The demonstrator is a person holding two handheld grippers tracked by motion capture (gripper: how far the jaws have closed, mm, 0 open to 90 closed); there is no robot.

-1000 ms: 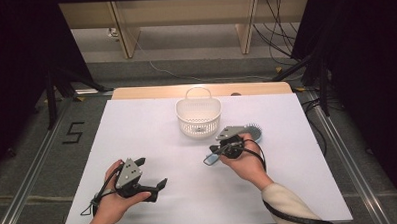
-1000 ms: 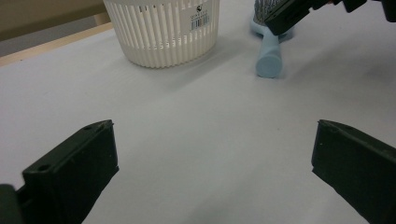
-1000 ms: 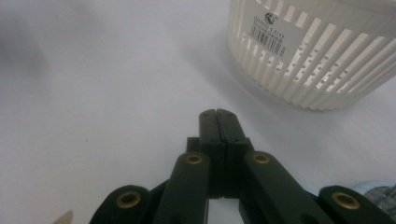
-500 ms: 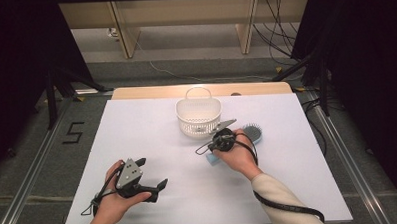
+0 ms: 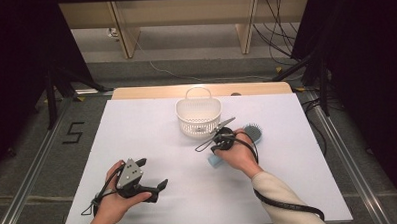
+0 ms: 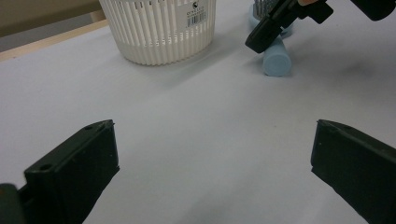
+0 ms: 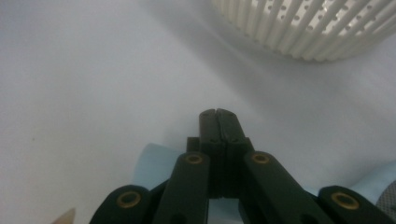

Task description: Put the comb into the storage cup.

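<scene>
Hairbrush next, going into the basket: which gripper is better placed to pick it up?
Right, likely. The right gripper sits directly over the blue hairbrush, beside the white basket, though shut. The left gripper, open, rests far off near the table's front.

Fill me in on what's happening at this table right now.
A person holds tongs in each hand at a white table. The right tongs are pressed shut with nothing between them, sitting just above the handle of a light blue hairbrush that lies beside a white basket. The left tongs rest wide open near the front of the table, away from both. The brush is on the table, not in the basket.
</scene>
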